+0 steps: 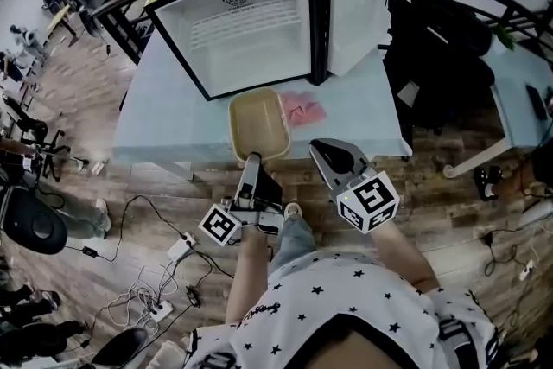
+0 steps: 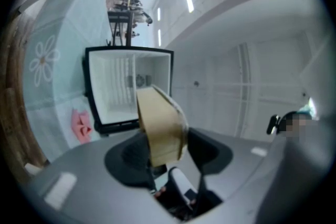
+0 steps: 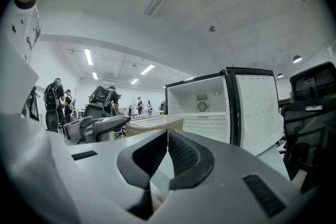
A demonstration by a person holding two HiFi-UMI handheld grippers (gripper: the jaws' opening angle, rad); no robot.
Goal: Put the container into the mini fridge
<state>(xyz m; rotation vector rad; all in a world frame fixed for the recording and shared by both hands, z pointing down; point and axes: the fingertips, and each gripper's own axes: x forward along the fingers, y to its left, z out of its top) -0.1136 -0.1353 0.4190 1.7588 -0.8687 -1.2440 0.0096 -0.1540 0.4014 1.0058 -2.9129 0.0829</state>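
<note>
The left claw (image 1: 252,160) is gripping the beige container (image 1: 257,124), probably light and stiff, by its near rim, over the desk (image 1: 173,121) before the open mini fridge (image 1: 251,26); the right claw (image 1: 335,158) is sitting closed, empty.

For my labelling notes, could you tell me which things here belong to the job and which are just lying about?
Job: container, held by left gripper; mini fridge, door open.
Lying about: pink cloth; loose cables.
</note>
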